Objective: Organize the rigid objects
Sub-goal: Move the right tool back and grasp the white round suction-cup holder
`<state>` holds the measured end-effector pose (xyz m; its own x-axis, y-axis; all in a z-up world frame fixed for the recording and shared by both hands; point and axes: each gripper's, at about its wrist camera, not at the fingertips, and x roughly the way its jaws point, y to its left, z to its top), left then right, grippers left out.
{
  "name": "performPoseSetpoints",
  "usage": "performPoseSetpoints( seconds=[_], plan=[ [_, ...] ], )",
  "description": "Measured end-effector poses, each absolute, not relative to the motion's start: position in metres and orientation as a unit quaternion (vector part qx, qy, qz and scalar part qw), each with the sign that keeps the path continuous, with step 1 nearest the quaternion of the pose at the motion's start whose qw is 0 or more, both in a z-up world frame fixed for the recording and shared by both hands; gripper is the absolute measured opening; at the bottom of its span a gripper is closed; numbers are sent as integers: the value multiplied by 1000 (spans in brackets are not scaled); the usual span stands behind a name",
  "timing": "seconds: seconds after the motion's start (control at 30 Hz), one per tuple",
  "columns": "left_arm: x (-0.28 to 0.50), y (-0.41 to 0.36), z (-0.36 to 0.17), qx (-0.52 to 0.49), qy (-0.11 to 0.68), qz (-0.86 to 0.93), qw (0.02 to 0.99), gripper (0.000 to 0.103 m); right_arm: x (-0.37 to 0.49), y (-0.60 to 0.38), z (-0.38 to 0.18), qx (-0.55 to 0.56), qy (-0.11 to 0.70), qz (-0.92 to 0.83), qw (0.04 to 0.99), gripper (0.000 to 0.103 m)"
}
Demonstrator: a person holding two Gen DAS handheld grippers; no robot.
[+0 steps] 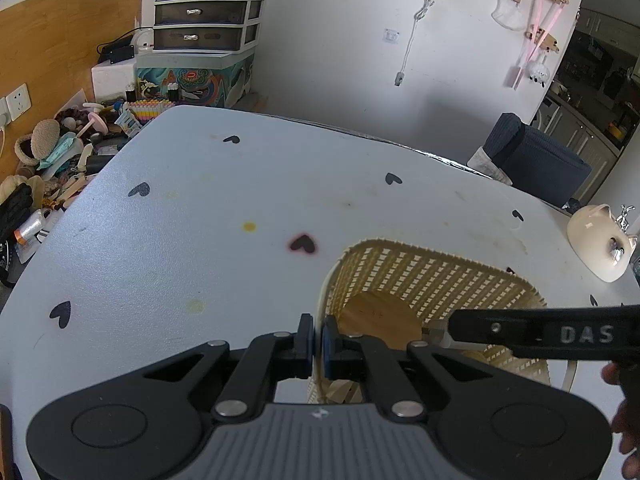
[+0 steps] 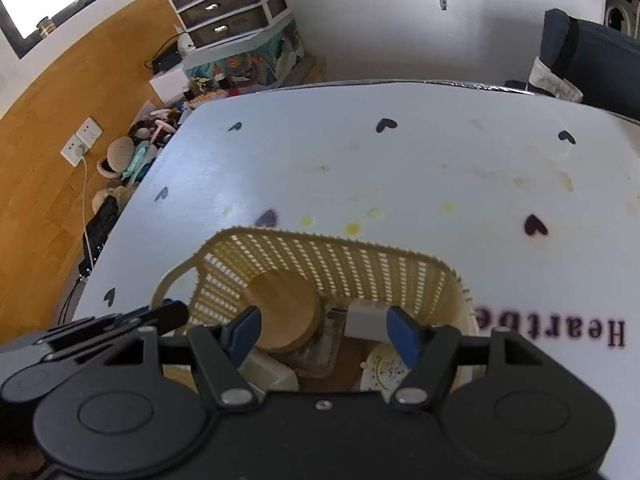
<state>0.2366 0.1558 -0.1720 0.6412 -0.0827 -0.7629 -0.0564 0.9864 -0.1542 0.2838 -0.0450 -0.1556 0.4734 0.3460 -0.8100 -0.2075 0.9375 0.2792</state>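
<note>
On the table (image 2: 400,168) stands a basket (image 2: 320,256); inside it a wooden disc (image 2: 280,312) lies left of a block (image 2: 366,318).

Both wrist views close above basket (image 1: 436,276)

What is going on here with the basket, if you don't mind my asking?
A person is tidying small things into a woven basket on the table. The left gripper has its jaws shut on the basket's rim, holding it. The right gripper hangs over the basket with its jaws open and nothing between them. Inside lie a round wooden lid, a grey block and a few other small pieces.
</note>
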Motion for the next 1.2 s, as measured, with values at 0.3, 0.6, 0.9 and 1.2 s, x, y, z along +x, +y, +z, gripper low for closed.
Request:
performPoseSetpoints(
  seconds=[0.3, 0.6, 0.9, 1.2],
  plan=[
    [237, 155, -172, -81, 424, -7, 902, 4, 264, -56, -136, 83, 475, 171, 859, 88],
    [237, 156, -172, -81, 424, -7, 902, 4, 247, -73, -120, 82, 458, 159, 871, 102],
    [237, 156, -172, -81, 424, -7, 902, 4, 232, -112, -115, 73, 443, 111, 886, 103],
    [237, 156, -172, -81, 424, -7, 902, 4, 227, -166, -142, 72, 440, 34, 895, 103]
  ],
)
